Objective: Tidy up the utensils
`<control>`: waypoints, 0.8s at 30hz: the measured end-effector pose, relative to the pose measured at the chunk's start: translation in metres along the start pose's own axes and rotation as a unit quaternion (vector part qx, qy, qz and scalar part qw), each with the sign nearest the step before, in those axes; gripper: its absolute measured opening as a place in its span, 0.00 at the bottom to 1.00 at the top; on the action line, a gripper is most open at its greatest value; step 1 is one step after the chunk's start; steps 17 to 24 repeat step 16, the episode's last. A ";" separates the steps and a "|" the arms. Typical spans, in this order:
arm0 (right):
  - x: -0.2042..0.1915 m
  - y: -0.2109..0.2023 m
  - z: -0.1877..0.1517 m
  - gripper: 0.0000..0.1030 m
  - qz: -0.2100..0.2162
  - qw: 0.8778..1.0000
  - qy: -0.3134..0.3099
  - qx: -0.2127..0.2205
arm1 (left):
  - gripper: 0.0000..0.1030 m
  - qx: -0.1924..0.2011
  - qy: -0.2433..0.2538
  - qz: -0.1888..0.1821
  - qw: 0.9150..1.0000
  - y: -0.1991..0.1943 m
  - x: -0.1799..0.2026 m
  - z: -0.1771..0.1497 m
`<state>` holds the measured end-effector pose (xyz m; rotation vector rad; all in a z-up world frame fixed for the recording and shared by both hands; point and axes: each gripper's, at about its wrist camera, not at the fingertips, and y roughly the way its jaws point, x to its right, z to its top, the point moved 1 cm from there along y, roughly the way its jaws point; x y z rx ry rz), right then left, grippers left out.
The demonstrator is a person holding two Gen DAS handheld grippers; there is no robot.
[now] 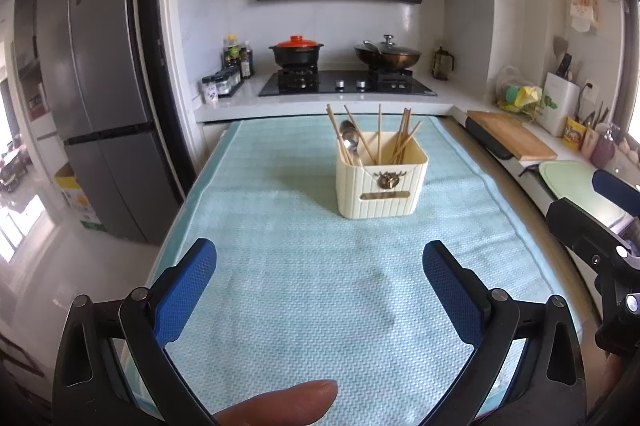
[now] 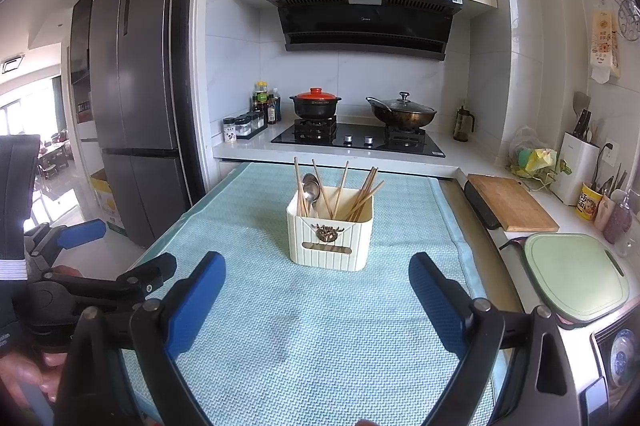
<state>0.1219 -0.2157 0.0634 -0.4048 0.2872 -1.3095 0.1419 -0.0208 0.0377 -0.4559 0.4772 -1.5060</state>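
A cream ribbed utensil box (image 1: 380, 182) stands upright on the light blue mat (image 1: 280, 226); it also shows in the right wrist view (image 2: 330, 240). Several wooden chopsticks (image 1: 402, 136) and metal spoons (image 1: 350, 140) stand in it; the chopsticks (image 2: 360, 192) and spoons (image 2: 311, 191) show in the right view too. My left gripper (image 1: 319, 260) is open and empty, well short of the box. My right gripper (image 2: 317, 272) is open and empty, just in front of the box. The left gripper (image 2: 80, 234) shows at the right view's left edge.
A wooden cutting board (image 2: 510, 202) and a green board (image 2: 576, 274) lie on the right counter. A stove (image 2: 356, 138) with a red-lidded pot (image 2: 316, 104) and a wok (image 2: 402, 112) is behind the mat. A grey fridge (image 2: 136, 98) stands left.
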 end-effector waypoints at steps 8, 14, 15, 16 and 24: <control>0.001 0.000 0.000 0.92 -0.001 1.000 -0.001 -0.003 | 1.00 -0.004 0.002 -0.006 1.000 0.004 0.002 0.001; 0.005 0.002 -0.001 0.92 0.000 1.000 0.004 -0.005 | 1.00 0.000 0.006 -0.003 1.000 0.004 0.005 0.000; 0.005 0.002 -0.001 0.92 0.000 1.000 0.004 -0.005 | 1.00 0.000 0.005 -0.002 1.000 0.004 0.005 0.000; 0.005 0.002 -0.002 0.92 0.001 1.000 0.003 -0.005 | 1.00 0.000 0.004 -0.002 1.000 0.005 0.005 0.000; 0.005 0.002 -0.002 0.92 0.001 1.000 0.003 -0.005 | 1.00 0.000 0.004 -0.002 1.000 0.005 0.005 0.000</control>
